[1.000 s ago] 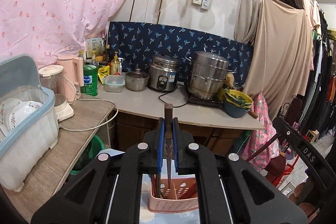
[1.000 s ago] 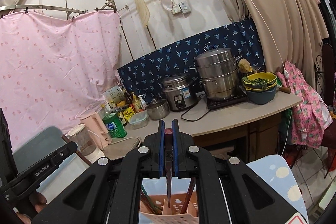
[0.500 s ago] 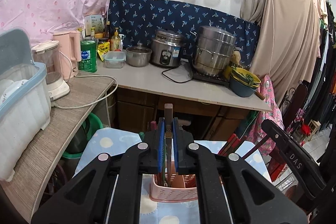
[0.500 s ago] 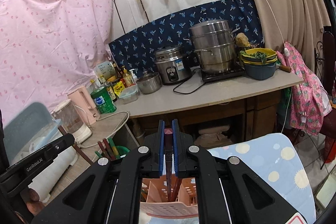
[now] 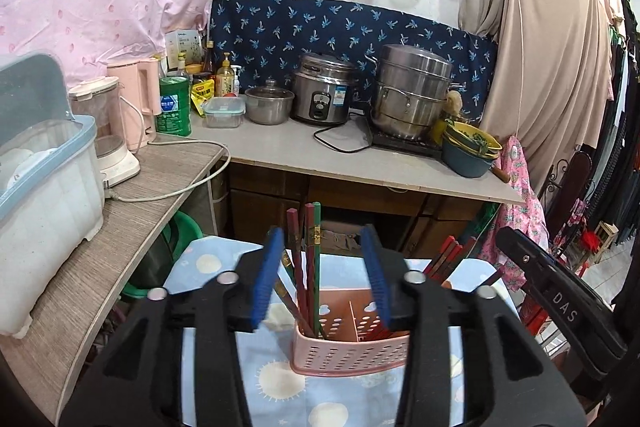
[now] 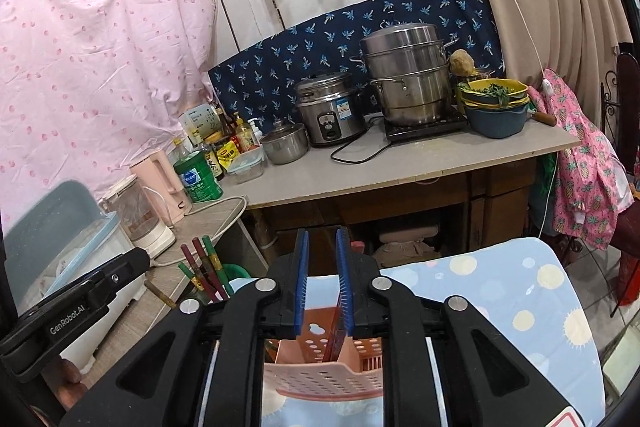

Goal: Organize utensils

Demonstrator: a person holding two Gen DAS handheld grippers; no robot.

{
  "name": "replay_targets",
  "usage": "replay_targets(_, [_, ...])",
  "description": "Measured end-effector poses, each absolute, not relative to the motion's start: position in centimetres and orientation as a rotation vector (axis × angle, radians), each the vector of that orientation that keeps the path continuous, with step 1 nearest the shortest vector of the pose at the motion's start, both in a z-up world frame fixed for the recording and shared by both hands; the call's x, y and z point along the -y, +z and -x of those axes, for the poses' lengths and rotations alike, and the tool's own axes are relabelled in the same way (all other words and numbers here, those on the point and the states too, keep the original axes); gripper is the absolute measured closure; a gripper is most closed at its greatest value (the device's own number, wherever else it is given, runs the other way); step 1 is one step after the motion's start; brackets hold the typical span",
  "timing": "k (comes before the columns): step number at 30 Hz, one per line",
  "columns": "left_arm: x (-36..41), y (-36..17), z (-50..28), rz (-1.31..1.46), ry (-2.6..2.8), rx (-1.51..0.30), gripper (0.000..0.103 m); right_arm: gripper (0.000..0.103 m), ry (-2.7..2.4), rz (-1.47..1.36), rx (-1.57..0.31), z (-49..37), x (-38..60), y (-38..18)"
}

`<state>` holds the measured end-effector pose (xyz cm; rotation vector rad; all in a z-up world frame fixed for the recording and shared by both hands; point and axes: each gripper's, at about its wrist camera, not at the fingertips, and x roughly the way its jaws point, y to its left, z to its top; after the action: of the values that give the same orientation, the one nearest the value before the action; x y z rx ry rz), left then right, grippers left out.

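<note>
A pink perforated utensil basket (image 5: 352, 351) stands on a blue sun-print cloth (image 5: 280, 383). Several red and green chopsticks (image 5: 306, 259) stand in its left compartment; more lean at its right side (image 5: 446, 259). My left gripper (image 5: 322, 275) is open above the basket, with nothing between its blue pads. My right gripper (image 6: 323, 281) is open over the same basket (image 6: 316, 375); a dark red chopstick (image 6: 334, 333) stands in the basket by its right pad. The left compartment's chopsticks (image 6: 204, 267) show at the left of the right wrist view.
A kitchen counter (image 5: 360, 163) behind holds a rice cooker (image 5: 322, 89), a steamer pot (image 5: 412, 91), bowls and bottles. A side counter (image 5: 120, 235) at left carries a dish box (image 5: 44, 195) and blender. The other gripper's body (image 5: 560, 307) is at right.
Both grippers have opened and released the chopsticks they held, which now stand in the basket. Both views have tilted down toward the basket.
</note>
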<state>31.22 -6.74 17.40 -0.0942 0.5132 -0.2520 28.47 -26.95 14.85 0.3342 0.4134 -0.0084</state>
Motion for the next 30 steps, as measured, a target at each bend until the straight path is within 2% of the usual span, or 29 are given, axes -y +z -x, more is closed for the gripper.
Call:
replay_targets(4, [6.8, 17.5, -30.1, 0.076, -0.243, -0.505, 0.055, 0.071, -0.007, -0.336, -0.407, -27.0, 26.9, 14.9])
replay_targets(7, [6.7, 17.4, -29.1, 0.066, -0.235, -0.503, 0.049, 0.065, -0.008, -0.323, -0.401, -25.5, 26.6, 15.0])
replay_targets(22, [6.3, 15.6, -22.8, 0.006, -0.207, -0.532, 0.041, 0.063, -0.036, -0.235, -0.464, -17.3, 24.4, 13.0])
replay_targets(30, [6.4, 13.5, -19.3, -0.063, -0.166, -0.568, 0.036, 0.059, -0.067, -0.203, -0.515, -13.6, 23.4, 11.3])
